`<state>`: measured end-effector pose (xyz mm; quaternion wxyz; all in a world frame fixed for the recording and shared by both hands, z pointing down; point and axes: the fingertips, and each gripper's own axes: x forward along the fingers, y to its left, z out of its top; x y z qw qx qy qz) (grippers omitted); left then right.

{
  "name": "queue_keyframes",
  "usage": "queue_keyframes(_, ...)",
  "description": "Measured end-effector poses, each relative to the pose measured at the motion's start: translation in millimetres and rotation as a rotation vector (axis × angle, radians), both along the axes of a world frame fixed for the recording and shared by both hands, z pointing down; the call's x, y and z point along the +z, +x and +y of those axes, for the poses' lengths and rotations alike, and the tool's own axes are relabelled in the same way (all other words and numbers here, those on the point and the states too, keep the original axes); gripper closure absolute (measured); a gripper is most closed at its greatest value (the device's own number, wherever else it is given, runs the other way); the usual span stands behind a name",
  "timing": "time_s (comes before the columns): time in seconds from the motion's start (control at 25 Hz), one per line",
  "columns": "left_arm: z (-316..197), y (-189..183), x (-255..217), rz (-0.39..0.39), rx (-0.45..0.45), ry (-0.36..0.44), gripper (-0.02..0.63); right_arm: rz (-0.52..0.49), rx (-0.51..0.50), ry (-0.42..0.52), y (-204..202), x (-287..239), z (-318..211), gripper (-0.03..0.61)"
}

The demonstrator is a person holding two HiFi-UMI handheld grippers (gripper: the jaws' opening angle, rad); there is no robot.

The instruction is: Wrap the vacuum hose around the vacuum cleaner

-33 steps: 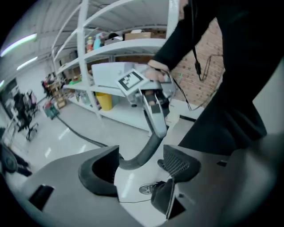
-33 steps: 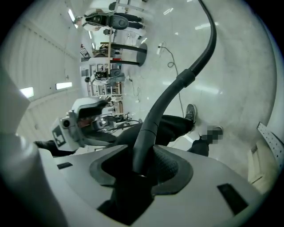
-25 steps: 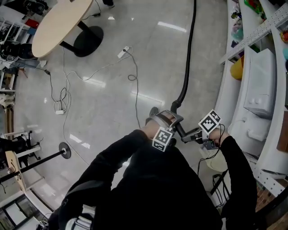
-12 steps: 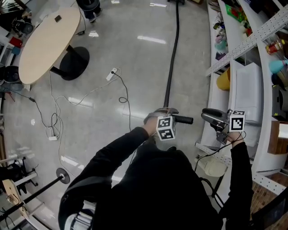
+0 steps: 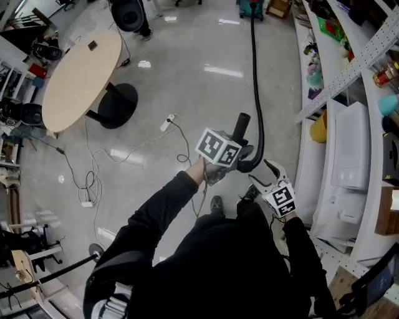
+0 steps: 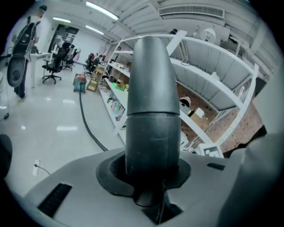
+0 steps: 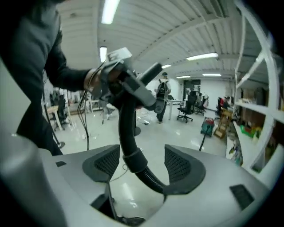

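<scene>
A long black vacuum hose (image 5: pixel 255 75) runs across the floor from the vacuum cleaner (image 5: pixel 251 9) at the far end of the room up to my hands. My left gripper (image 5: pixel 239 148) is shut on the rigid black end tube (image 6: pixel 151 88), which stands upright between its jaws. Those jaws have just been closing onto the tube, then eased slightly, and still clamp it. Just below the bend, my right gripper (image 5: pixel 260 174) is open. Its jaws have just been opening, and the ribbed hose (image 7: pixel 133 162) passes loosely between the pads (image 7: pixel 182 166).
White shelving (image 5: pixel 349 162) full of items lines the right side. An oval wooden table (image 5: pixel 78 78) stands at the left. Thin cables and a power strip (image 5: pixel 168 123) lie on the floor, and a stand base (image 5: pixel 93 252) sits at lower left.
My left gripper has risen and rolled, bringing the hose end upright. My right gripper has swung in from beside the shelving to under the hose bend, and its jaws have spread.
</scene>
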<state>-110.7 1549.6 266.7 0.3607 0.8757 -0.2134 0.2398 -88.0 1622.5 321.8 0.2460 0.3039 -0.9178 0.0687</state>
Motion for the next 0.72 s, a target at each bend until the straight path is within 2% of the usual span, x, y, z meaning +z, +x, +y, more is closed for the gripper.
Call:
queue_keyframes(0.16, -13, 28, -38, 0.061, 0.036, -0.110, 0.500, 0.175, -0.256, 0.155, -19, 11, -15, 0.272)
queue_keyframes(0.2, -17, 37, -46, 0.067, 0.053, -0.127, 0.497, 0.210, -0.302, 0.200, -19, 11, -20, 0.282)
queue_keyframes(0.24, -20, 46, -53, 0.068, 0.076, -0.143, 0.492, 0.222, -0.337, 0.227, -18, 9, -26, 0.325)
queue_keyframes(0.32, -28, 64, -63, 0.089, 0.110, -0.176, 0.485, 0.183, -0.388, 0.206, -11, 3, -36, 0.334)
queue_keyframes(0.36, -35, 73, -69, 0.127, 0.107, -0.193, 0.477, 0.145, -0.411, 0.172, -8, 0, -40, 0.334)
queue_keyframes(0.44, -55, 88, -86, 0.265, 0.055, -0.200, 0.465, 0.029, -0.439, 0.058, 0, -9, -46, 0.336)
queue_keyframes(0.48, -67, 92, -97, 0.335, 0.018, -0.170, 0.449, -0.045, -0.436, -0.012, 4, -15, -51, 0.336)
queue_keyframes(0.52, -80, 92, -106, 0.376, -0.019, -0.111, 0.375, -0.117, -0.423, -0.074, 7, -21, -57, 0.336)
queue_keyframes(0.56, -93, 88, -113, 0.381, -0.054, -0.028, 0.314, -0.175, -0.406, -0.121, 11, -28, -65, 0.337)
queue_keyframes(0.64, -112, 71, -117, 0.325, -0.107, 0.142, 0.299, -0.252, -0.369, -0.172, 22, -40, -85, 0.337)
queue_keyframes(0.72, -114, 60, -106, 0.258, -0.098, 0.238, 0.299, -0.313, -0.328, -0.200, 34, -53, -110, 0.337)
